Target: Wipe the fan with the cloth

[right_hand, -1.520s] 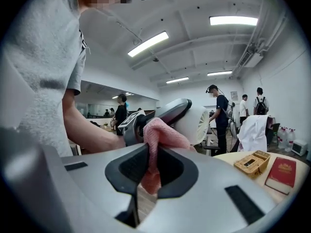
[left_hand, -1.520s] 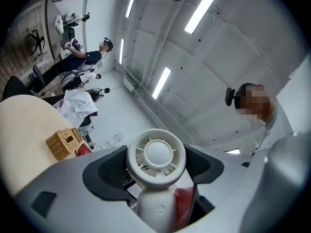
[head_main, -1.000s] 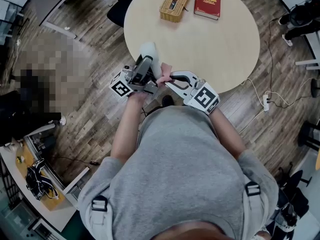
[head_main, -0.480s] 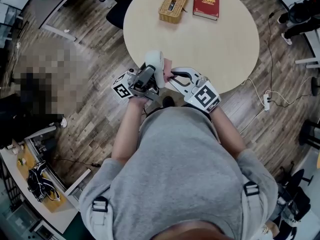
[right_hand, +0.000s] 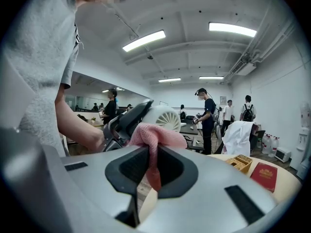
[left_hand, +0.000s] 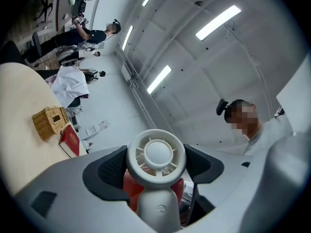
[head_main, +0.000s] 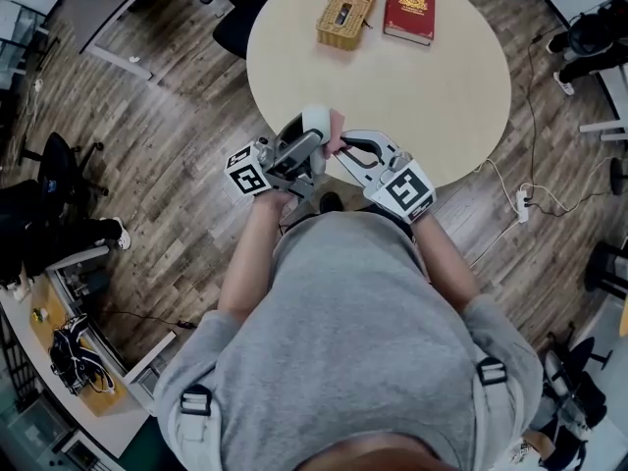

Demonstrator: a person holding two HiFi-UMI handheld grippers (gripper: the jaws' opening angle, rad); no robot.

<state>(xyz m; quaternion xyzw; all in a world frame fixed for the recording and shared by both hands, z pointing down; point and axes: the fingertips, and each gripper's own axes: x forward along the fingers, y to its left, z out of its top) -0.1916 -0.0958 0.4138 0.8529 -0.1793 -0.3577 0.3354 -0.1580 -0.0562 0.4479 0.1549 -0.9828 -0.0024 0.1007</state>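
Clamping white fan in left gripper; pinching pink cloth in right gripper, against fan head. Over tabletop's near edge per head view only.

Legible text: none.
Book, red, on counter: gold cover print, too small to read.
Fan: small round emblem on stem, not legible.
Cubes on left tongs and right tongs: black-and-white square patterns, no letters or digits.
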